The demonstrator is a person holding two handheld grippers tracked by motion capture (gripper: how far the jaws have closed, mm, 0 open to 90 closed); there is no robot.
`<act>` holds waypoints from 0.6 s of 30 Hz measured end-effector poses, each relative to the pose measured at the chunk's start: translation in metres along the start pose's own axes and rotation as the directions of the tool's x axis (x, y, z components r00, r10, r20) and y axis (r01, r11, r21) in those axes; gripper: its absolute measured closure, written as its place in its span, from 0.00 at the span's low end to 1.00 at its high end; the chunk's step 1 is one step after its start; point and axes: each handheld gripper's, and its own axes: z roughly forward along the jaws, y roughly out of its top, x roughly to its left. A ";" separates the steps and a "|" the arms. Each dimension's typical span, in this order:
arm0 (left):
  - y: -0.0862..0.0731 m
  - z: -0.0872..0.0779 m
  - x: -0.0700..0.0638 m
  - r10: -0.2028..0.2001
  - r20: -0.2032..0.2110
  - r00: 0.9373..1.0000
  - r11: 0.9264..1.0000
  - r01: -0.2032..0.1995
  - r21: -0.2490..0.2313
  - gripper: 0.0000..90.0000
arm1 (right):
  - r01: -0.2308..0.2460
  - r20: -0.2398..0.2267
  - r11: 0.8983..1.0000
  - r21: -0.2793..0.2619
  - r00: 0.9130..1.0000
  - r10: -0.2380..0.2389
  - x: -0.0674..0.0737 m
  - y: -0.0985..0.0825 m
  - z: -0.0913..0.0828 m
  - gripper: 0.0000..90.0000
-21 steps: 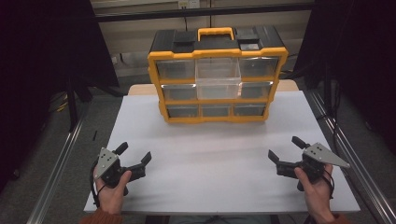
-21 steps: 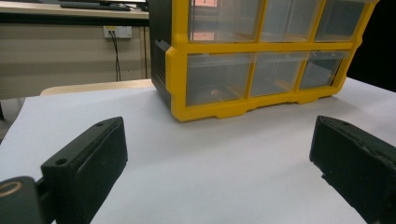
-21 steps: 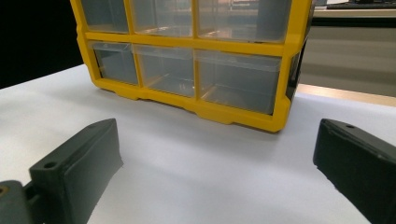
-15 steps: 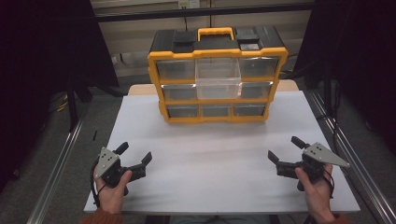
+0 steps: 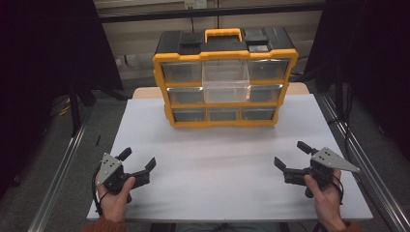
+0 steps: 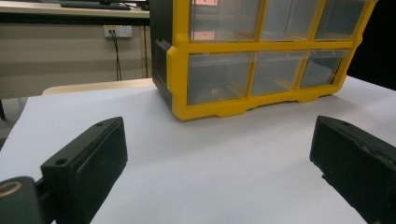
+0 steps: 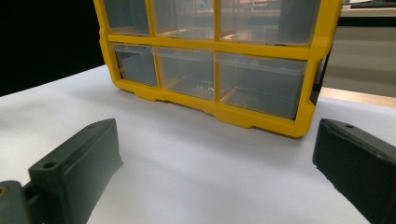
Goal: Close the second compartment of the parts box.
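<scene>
A yellow and black drawer cabinet (image 5: 225,89) with clear drawers stands at the back of the white table (image 5: 217,159). Its top middle drawer (image 5: 226,79) is pulled out toward me. My left gripper (image 5: 139,158) is held low near the front left of the table, open with nothing between its jaws. Open and empty as well, my right gripper (image 5: 289,153) hovers near the front right. In the left gripper view the open left gripper (image 6: 219,158) faces the cabinet (image 6: 261,70) from its left corner. The right gripper (image 7: 215,158) looks at the cabinet (image 7: 210,60) from the right.
Metal rails run along the floor on the left (image 5: 58,188) and the right (image 5: 367,174) of the table. Dark curtains hang on both sides. Bare white tabletop lies between the grippers and the cabinet.
</scene>
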 end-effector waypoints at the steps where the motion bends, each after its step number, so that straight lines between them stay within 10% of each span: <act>1: 0.000 0.000 0.001 0.000 0.005 1.000 1.000 0.000 -0.002 0.05 | 0.004 0.000 1.000 -0.004 1.000 -0.004 0.000 0.001 0.000 0.00; 18: 0.001 0.001 0.000 0.011 0.005 1.000 1.000 -0.011 0.001 0.05 | -0.011 -0.096 0.995 -0.095 0.995 0.002 0.020 0.013 -0.003 0.00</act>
